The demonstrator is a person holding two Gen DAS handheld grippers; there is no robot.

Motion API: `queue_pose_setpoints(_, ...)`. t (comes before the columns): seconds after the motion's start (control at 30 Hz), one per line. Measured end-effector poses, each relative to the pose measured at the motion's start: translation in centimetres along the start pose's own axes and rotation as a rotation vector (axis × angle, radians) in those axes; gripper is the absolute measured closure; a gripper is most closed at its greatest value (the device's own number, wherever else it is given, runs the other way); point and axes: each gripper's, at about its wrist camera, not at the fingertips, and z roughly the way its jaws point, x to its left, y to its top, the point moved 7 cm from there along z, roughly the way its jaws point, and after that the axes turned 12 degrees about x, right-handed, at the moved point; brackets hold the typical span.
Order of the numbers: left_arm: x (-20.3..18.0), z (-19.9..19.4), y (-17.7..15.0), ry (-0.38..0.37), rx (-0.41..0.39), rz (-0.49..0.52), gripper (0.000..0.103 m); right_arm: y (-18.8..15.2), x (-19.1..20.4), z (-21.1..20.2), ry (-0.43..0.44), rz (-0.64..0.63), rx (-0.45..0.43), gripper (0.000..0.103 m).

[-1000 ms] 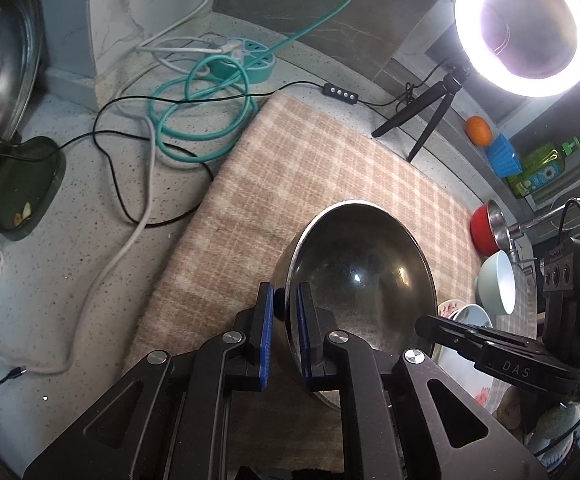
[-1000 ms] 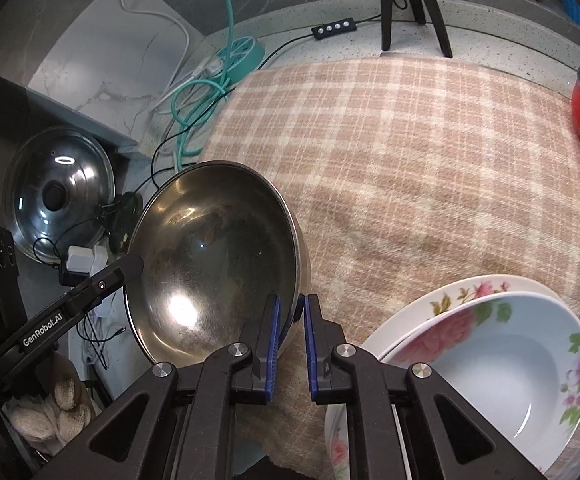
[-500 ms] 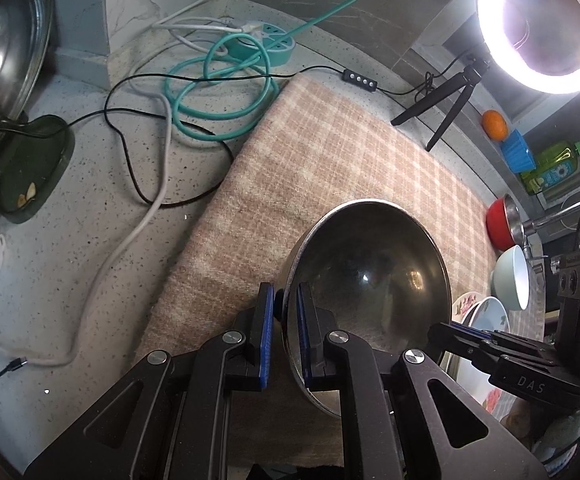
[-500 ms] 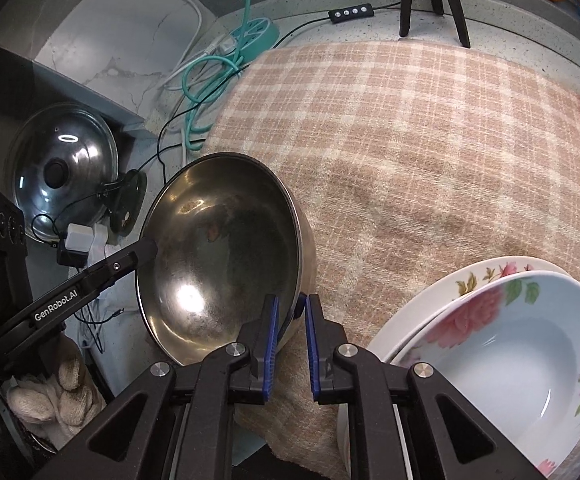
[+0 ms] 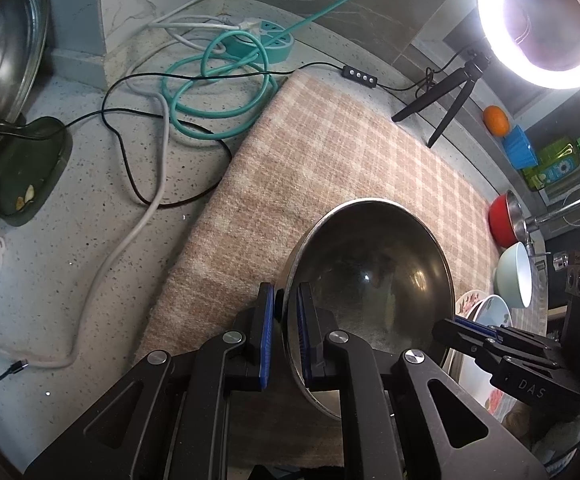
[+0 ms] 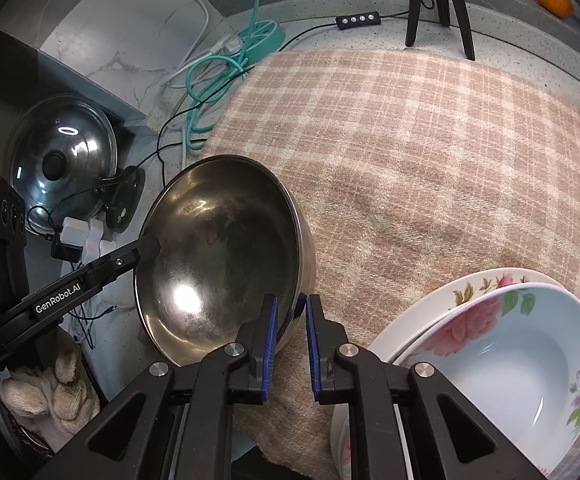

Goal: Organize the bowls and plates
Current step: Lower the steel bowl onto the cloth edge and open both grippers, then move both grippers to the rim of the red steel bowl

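A large steel bowl (image 5: pixel 373 276) (image 6: pixel 218 256) sits tilted at the front left of the checked cloth (image 6: pixel 429 152). My left gripper (image 5: pixel 286 312) is shut on its left rim. My right gripper (image 6: pixel 288 320) straddles its right rim with the jaws slightly parted, a narrow gap showing beside the rim. A floral bowl (image 6: pixel 517 356) rests on a floral plate (image 6: pixel 441 292) to the right. A pale green bowl (image 5: pixel 513 276) and a red bowl (image 5: pixel 503 220) stand at the far right.
Coiled teal and white cables (image 5: pixel 210 92) and a power strip (image 5: pixel 274 40) lie behind the cloth. A ring light on a tripod (image 5: pixel 541 24), a pot lid (image 6: pixel 60 160), a dark green dish (image 5: pixel 22 172), an orange (image 5: pixel 495 120) and a faucet (image 5: pixel 561 212) surround the area.
The steel bowl has shifted a little with both grippers. My right gripper's jaws have parted slightly around the rim.
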Motion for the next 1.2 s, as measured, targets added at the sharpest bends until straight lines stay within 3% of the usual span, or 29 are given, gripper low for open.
queue_pose_setpoints(0.27,-0.1,-0.6,-0.1,0.007,-0.009,-0.002,0.092,-0.2,-0.5,-1.3,-0.062,-0.014,-0.054,0.077)
queue_pose_setpoints(0.6,-1.3,-2.6,0.3,-0.002,-0.055,0.000,0.092,-0.7,-2.2,-4.9,-0.112,0.029,-0.170,0.076)
queue_pose_setpoints(1.0,-8.0,-2.5,1.1,-0.045,-0.069,0.089,0.091,-1.9,-5.9,-9.3,-0.197,0.051,-0.276,0.076)
queue_pose_setpoints(1.2,-12.3,-1.6,1.3,-0.085,-0.051,0.140,0.091,-2.6,-9.3,-11.4,-0.187,0.094,-0.305,0.076)
